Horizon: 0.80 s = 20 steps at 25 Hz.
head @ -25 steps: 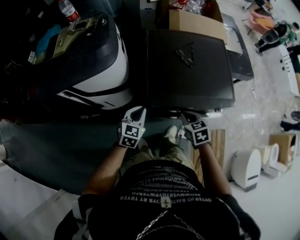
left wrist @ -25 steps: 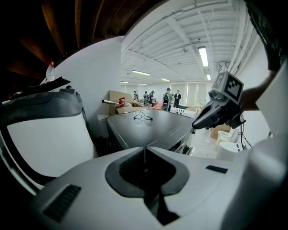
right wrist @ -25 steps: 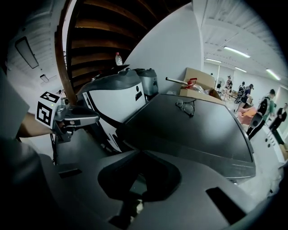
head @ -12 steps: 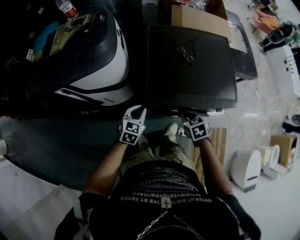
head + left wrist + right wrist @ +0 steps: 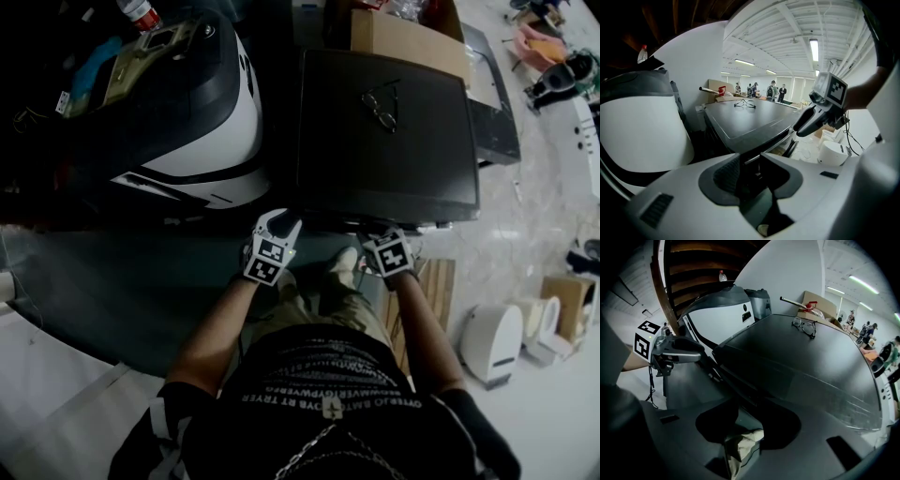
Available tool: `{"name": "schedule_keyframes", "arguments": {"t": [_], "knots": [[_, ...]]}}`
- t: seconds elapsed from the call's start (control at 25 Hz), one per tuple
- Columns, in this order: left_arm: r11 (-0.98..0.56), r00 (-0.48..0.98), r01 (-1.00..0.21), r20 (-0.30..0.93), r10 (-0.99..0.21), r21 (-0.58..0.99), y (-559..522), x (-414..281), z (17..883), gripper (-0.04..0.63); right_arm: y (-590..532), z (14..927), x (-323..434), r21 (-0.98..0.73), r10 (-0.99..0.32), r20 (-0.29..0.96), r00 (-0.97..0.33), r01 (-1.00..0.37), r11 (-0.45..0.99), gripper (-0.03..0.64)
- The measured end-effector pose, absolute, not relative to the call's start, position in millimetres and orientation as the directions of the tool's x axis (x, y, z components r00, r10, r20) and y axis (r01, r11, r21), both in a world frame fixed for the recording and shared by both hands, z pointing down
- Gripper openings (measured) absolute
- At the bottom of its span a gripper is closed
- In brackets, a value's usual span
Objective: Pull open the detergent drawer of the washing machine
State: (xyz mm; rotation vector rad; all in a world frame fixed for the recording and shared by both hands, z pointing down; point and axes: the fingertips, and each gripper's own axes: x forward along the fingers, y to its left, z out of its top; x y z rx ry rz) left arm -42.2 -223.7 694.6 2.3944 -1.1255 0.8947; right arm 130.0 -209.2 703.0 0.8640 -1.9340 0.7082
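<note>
Left gripper (image 5: 277,219) and right gripper (image 5: 373,232) hover at the dark washing machine's (image 5: 384,141) front edge. Their fingers have just spread wide and hold nothing. The drawer is unseen; it is probably rigid plastic, best hooked by its front lip.

The washing machine (image 5: 384,131) is a dark, boxy unit with a flat, smooth black top, rounded at the corners and edged by a slightly raised rim. It stands upright and square. From the head view its front face is almost wholly tucked under the near edge of the top. In the left gripper view a thin pale strip runs just below that edge. The detergent drawer cannot be picked out for certain; the front line looks straight and flush, so it is probably shut.
</note>
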Motion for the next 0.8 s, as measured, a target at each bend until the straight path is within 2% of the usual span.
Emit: {"name": "schedule_keyframes", "arguments": {"t": [0.56, 0.8], "knots": [[-0.664, 0.468, -0.747, 0.743, -0.479, 0.042, -226, -37, 729, 0.121, -214, 725, 121, -0.142, -0.261, 0.899, -0.353, -0.797, 0.587, 0.117], [-0.670, 0.474, -0.741, 0.739, -0.479, 0.041, -227, -34, 725, 0.122, -214, 726, 123, -0.130, -0.258, 0.902, -0.346, -0.789, 0.601, 0.115]]}}
